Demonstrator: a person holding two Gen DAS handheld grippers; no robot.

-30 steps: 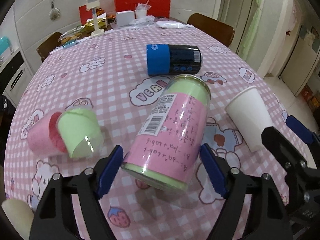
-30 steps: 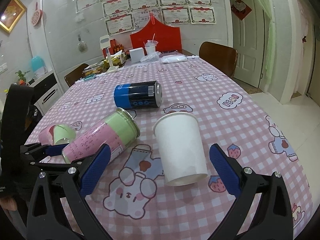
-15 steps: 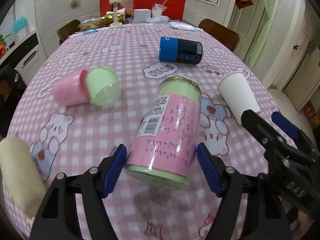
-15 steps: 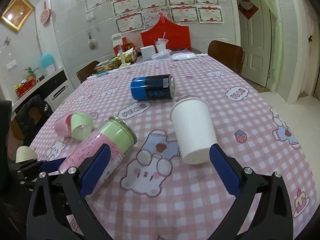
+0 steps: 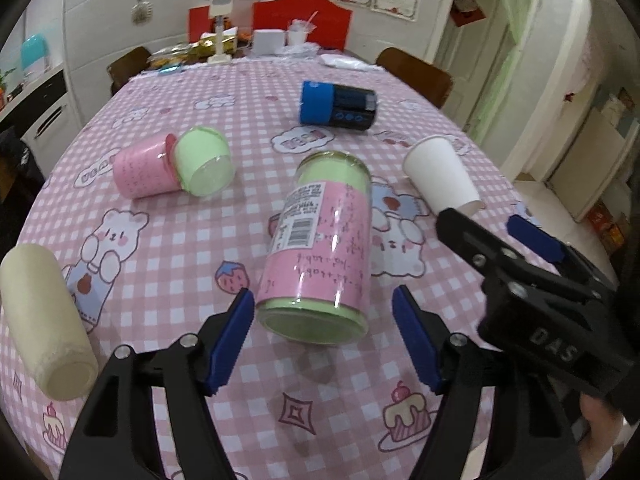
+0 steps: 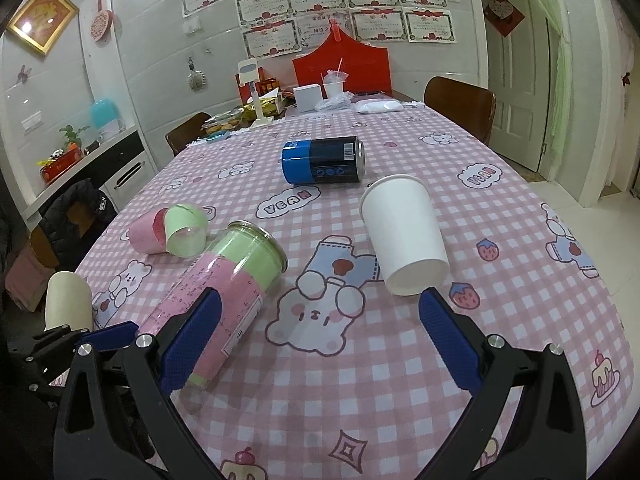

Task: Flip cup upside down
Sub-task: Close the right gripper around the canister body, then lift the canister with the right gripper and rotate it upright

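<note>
A white paper cup (image 6: 404, 234) lies on its side on the pink checked tablecloth (image 6: 400, 380), its closed base toward me; it also shows in the left wrist view (image 5: 440, 174). My right gripper (image 6: 316, 340) is open and empty, a little back from the cup. My left gripper (image 5: 322, 344) is open and empty, just short of the base of a lying pink-and-green can (image 5: 324, 248), its fingers not touching it. The right gripper also shows in the left wrist view (image 5: 520, 248).
A blue-and-black can (image 6: 322, 160) lies further back. A pink cup with a green cup nested in it (image 5: 176, 162) lies at left. A cream cylinder (image 5: 44, 320) lies near the left table edge. Clutter and chairs stand at the far end.
Both grippers have drawn back toward me and up, so the table objects look further away. The left gripper's fingers no longer flank the pink-and-green can. Nothing on the table has moved.
</note>
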